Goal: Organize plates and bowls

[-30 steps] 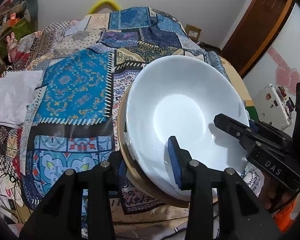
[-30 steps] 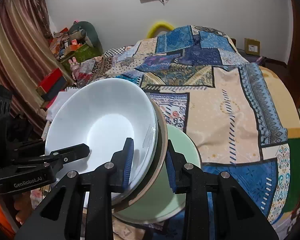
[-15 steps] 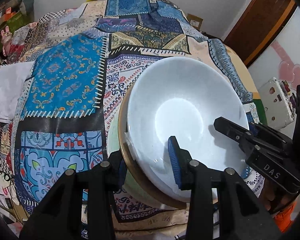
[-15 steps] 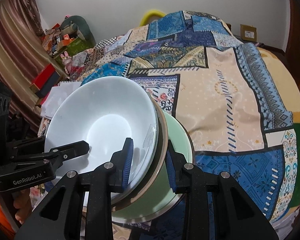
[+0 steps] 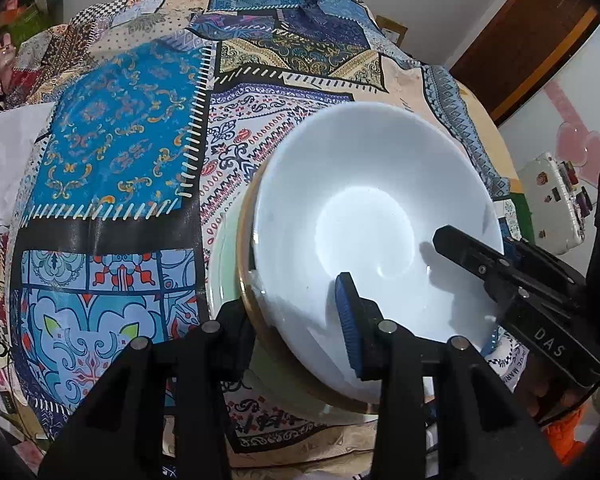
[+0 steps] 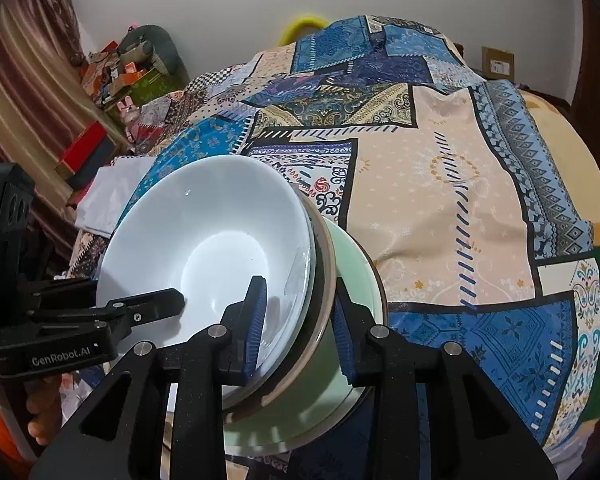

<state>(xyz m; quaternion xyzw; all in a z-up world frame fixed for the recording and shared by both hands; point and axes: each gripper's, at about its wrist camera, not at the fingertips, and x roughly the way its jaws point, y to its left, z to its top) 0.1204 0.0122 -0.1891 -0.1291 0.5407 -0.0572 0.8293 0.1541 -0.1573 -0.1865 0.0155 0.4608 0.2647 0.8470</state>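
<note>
A white bowl (image 5: 364, 216) sits nested in a brown-rimmed dish (image 5: 246, 280), above a pale green plate (image 5: 224, 256). My left gripper (image 5: 296, 320) is shut on the near rim of this stack, one finger inside the white bowl, one outside. My right gripper (image 6: 300, 328) is shut on the opposite rim of the stack, with the white bowl (image 6: 204, 240), the brown-rimmed dish (image 6: 324, 280) and the green plate (image 6: 356, 280) between its pads. The stack is held tilted just above the patchwork tablecloth (image 5: 116, 152). Each gripper shows in the other's view.
The round table under the patchwork cloth (image 6: 460, 200) fills both views. A folded white cloth (image 5: 4, 160) lies at its left edge. A white device (image 5: 548, 200) lies to the right. Cluttered boxes (image 6: 112, 80) stand by the far wall.
Both grippers have moved the stack together across the table; the tablecloth pattern has shifted under it. The grips have not changed.
</note>
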